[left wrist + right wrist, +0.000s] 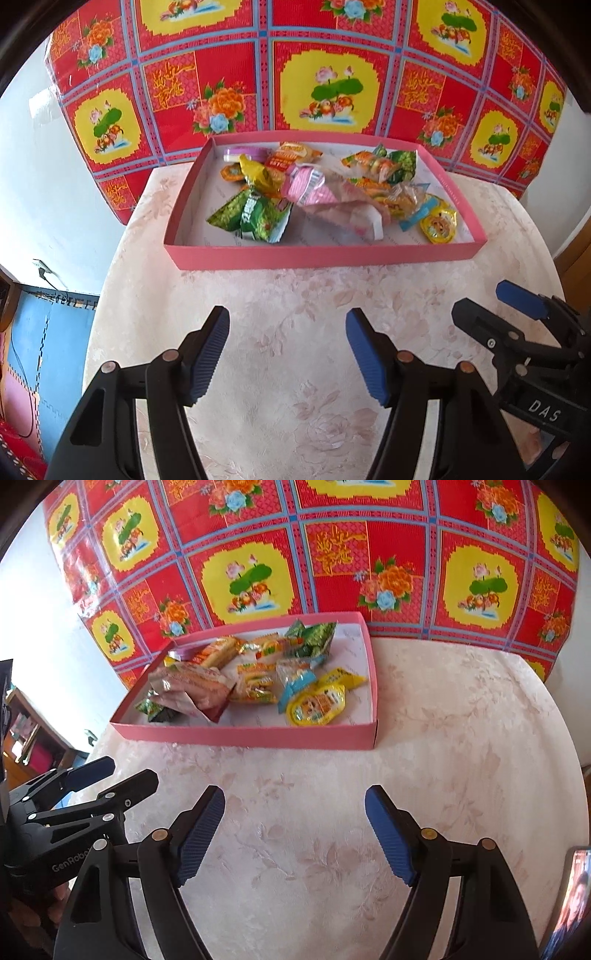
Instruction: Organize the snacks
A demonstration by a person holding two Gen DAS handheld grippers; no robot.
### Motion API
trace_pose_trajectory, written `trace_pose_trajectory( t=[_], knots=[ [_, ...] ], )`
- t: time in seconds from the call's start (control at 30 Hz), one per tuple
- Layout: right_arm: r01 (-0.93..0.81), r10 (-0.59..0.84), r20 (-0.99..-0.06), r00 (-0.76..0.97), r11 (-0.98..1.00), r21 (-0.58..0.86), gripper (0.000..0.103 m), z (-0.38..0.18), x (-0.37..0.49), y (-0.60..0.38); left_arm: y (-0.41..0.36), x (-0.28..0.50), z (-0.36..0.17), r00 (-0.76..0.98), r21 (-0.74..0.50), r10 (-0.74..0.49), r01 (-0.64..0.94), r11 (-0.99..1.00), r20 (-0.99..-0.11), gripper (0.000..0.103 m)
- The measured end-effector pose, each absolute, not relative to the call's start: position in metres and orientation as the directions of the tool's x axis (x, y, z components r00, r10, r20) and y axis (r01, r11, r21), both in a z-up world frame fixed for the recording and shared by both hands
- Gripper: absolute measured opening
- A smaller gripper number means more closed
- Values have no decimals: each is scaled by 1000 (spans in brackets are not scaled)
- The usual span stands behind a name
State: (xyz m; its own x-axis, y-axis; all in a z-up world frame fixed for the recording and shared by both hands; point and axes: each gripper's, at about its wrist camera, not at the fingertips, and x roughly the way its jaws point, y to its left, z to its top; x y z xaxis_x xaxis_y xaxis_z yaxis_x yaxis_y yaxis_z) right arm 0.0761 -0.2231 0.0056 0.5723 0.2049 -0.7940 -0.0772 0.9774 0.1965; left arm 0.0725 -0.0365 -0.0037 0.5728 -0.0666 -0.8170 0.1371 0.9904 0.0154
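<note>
Left wrist view showed the left gripper [286, 354] hovering over the near part of the tabletop [295, 295], fingers spread wide and holding nothing. The right gripper [295, 830] hung just beside it — its fingers likewise apart and empty. The snacks [314, 192] lay heaped in a shallow pink box [325, 256] standing toward the far edge of the tabletop, well apart from both grippers — green, yellow and pink packets overlapping. A red floral cloth [258, 74] rose behind the far edge. A phone [574, 897] lay at the near right corner.
</note>
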Motion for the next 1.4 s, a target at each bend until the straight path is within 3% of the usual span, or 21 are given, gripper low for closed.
trace_pose_trajectory(
  t=[0.7,1.4],
  knots=[
    [-51,117,-825,553,993,107,80,-12,78,-216,-34,78,-20,539,-1,-58,106,994,-840,69],
    [-48,117,-824,555,993,109,81,-12,78,-216,-34,78,-19,540,-2,-59,105,994,-840,69]
  ],
)
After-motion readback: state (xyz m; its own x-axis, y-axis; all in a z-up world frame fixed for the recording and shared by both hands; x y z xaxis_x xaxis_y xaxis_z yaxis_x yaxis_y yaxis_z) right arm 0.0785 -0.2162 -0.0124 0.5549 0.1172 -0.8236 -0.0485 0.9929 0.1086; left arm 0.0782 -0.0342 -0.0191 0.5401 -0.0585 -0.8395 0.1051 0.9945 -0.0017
